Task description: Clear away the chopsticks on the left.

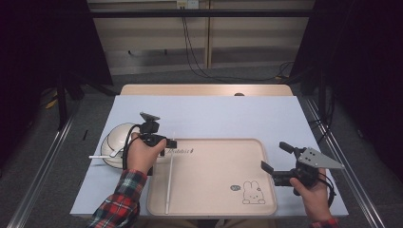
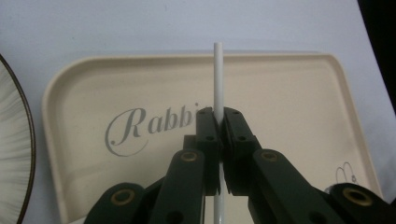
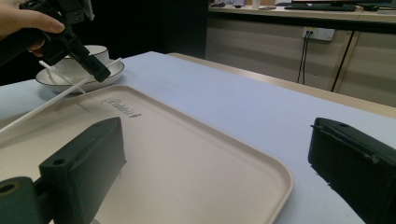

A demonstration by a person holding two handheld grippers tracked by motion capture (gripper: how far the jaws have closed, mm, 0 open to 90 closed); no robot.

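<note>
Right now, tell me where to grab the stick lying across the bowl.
Grip the stick at its outer end, where it juts past the bowl on the left, coming in from that side, jaws crosswise. That end seems to hang free, leaving room round it. The left tongs, shut on the other stick, crowd its inner end.

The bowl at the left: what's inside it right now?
A second white stick lies across the bowl, one end jutting past its left rim. The left gripper and the hand cover the bowl's right side, so anything there is hidden.
</note>
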